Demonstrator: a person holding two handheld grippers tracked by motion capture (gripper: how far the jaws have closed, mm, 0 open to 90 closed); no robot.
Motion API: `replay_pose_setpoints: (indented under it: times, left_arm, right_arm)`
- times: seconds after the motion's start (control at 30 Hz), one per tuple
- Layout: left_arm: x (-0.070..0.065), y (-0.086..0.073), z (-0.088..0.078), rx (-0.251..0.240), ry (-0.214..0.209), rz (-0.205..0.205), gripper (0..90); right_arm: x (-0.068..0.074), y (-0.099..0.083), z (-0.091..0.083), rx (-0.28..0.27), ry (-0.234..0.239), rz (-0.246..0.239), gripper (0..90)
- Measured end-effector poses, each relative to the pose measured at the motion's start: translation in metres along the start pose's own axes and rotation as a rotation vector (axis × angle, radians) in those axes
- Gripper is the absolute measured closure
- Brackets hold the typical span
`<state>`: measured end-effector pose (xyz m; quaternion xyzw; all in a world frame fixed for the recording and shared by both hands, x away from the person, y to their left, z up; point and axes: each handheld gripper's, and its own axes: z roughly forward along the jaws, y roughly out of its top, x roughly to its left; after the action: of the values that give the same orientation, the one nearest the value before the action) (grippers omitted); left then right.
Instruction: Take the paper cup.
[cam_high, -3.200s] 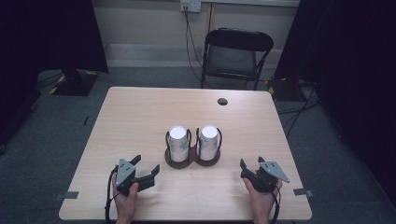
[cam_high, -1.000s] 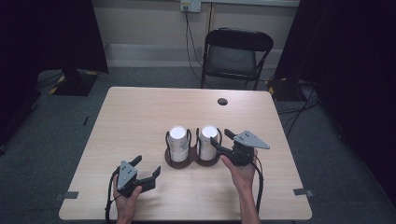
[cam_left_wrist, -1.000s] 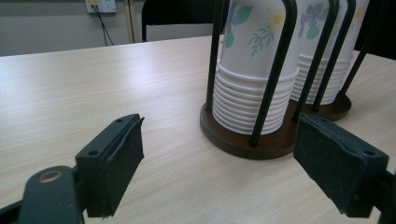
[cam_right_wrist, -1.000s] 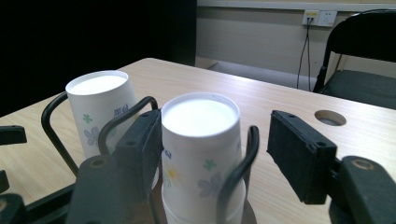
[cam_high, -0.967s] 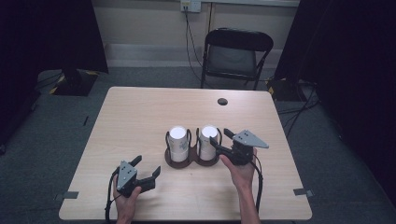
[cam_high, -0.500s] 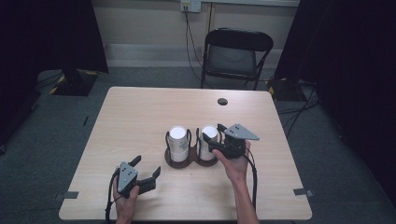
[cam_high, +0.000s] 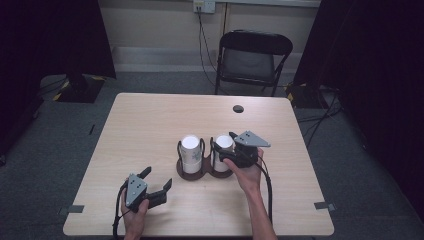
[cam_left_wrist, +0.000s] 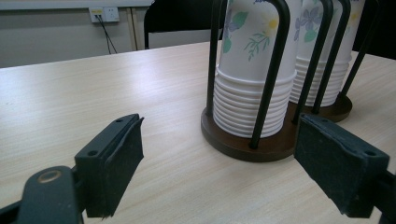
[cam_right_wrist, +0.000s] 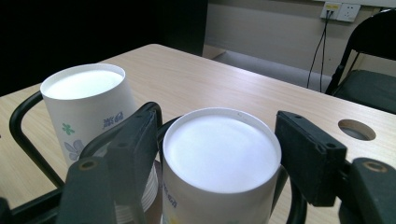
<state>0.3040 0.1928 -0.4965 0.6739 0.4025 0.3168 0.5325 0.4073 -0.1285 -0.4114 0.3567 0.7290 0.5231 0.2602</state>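
Observation:
Two stacks of upside-down floral paper cups stand in a dark wire holder (cam_high: 192, 174) at the table's middle: a left stack (cam_high: 190, 152) and a right stack (cam_high: 224, 141). My right gripper (cam_high: 226, 147) has just been opening its jaws and now straddles the top of the right stack (cam_right_wrist: 219, 154). Its pads sit close beside the cup's sides, and I see no squeeze. The left stack (cam_right_wrist: 86, 93) stands beside it. My left gripper (cam_high: 157, 177) rests open near the front edge, pointing at the holder's base (cam_left_wrist: 243, 144) and its nearer stack (cam_left_wrist: 254, 70), with nothing between its pads.
The wooden table (cam_high: 150, 125) has a round cable hole (cam_high: 238, 108) at the back right. A black folding chair (cam_high: 252, 55) stands behind the table. A cable trails from each gripper toward the front edge.
My right gripper has moved left from beside the holder onto the right cup stack, and its jaws now stand on either side of the top cup. The left gripper has stayed put.

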Motion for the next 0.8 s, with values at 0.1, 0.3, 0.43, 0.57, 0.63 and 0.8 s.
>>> replay_pose_setpoints:
  times: [0.1, 0.3, 0.43, 0.57, 0.63, 0.8]
  left_arm:
    - [0.0002, 0.0, 0.0, 0.001, 0.001, -0.001, 15.7]
    - [0.0005, 0.0001, 0.0001, 0.002, -0.004, -0.001, 15.8]
    - [0.0004, 0.0001, 0.0003, 0.003, -0.004, -0.002, 15.8]
    - [0.0004, 0.0002, 0.0007, 0.005, -0.002, -0.005, 15.8]
    - [0.0, 0.0004, 0.001, 0.009, 0.005, -0.003, 15.8]
    - [-0.0003, 0.0007, 0.0017, 0.015, 0.011, -0.004, 15.8]
  right_arm:
    - [0.0001, -0.0004, 0.0019, 0.007, -0.002, -0.009, 30.6]
    - [0.001, -0.0005, 0.004, 0.012, -0.02, -0.012, 30.4]
    - [0.0012, -0.0026, 0.0063, 0.024, -0.015, -0.005, 34.3]
    - [0.0008, -0.0026, 0.0069, 0.027, -0.015, -0.003, 35.2]
    - [0.0009, -0.002, 0.0069, 0.032, -0.015, -0.007, 35.6]
    - [0.0006, -0.0008, 0.0059, 0.024, -0.016, -0.003, 36.1]
